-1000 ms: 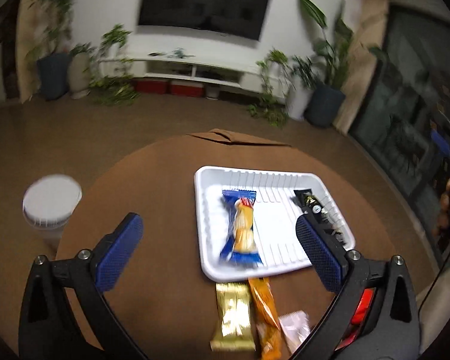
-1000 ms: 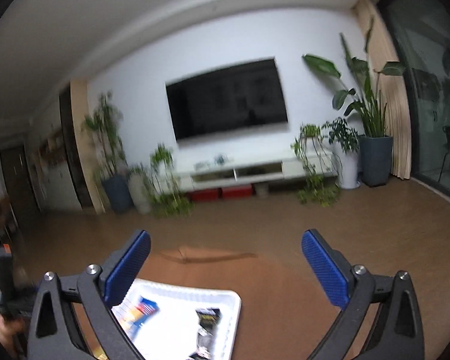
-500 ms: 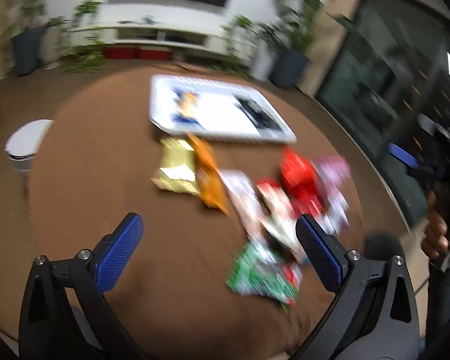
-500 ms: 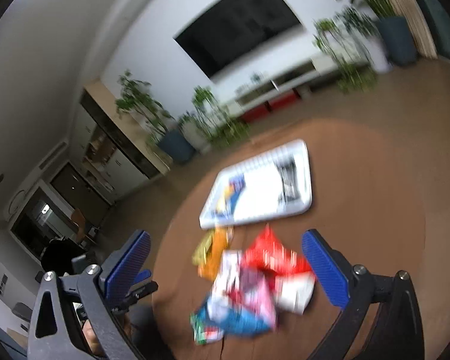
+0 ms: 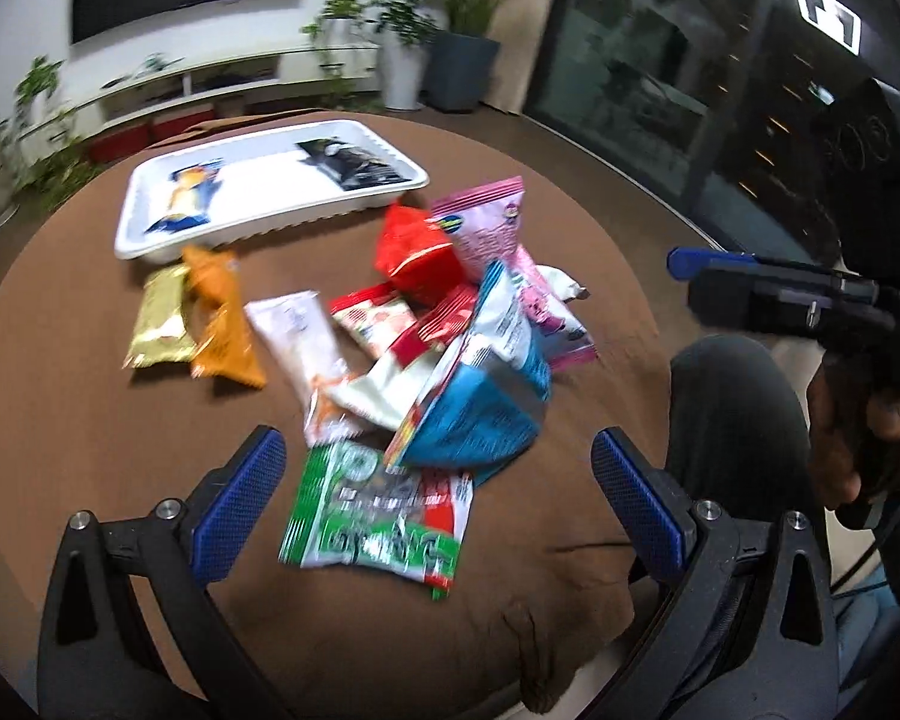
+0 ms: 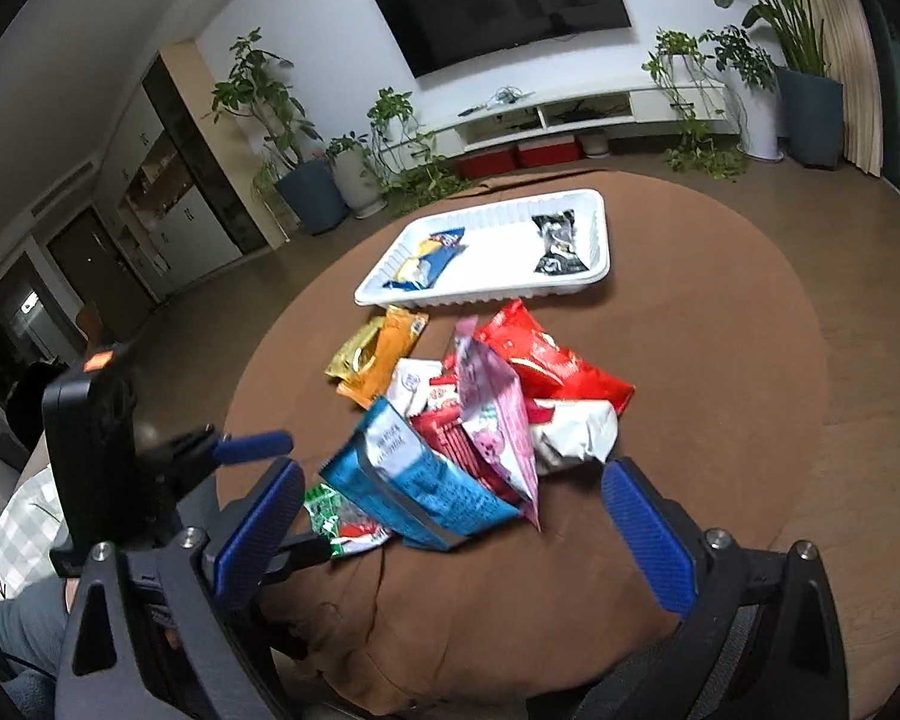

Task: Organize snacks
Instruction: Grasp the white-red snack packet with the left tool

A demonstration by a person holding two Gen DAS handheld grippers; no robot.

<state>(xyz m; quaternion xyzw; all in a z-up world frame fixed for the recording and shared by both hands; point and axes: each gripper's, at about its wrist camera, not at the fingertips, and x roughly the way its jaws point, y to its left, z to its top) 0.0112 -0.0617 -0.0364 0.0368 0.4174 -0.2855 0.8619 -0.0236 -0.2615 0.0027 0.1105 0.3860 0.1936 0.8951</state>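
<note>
A pile of snack packets lies mid-table: a blue bag, a green packet, a red bag, a pink bag, plus gold and orange packets. The white tray behind them holds a blue-yellow snack and a black packet. My left gripper hangs open over the green packet. My right gripper hangs open above the blue bag, near the pink bag, the red bag and the tray.
The round table has a brown cloth that wrinkles at its near edge. The other hand-held gripper and a person's hand show at the right. Plants, a TV and a low white cabinet stand beyond.
Both grippers have pulled back and tilted down from the tray and room toward the snack pile, which now fills the near field. Both stay open and empty.
</note>
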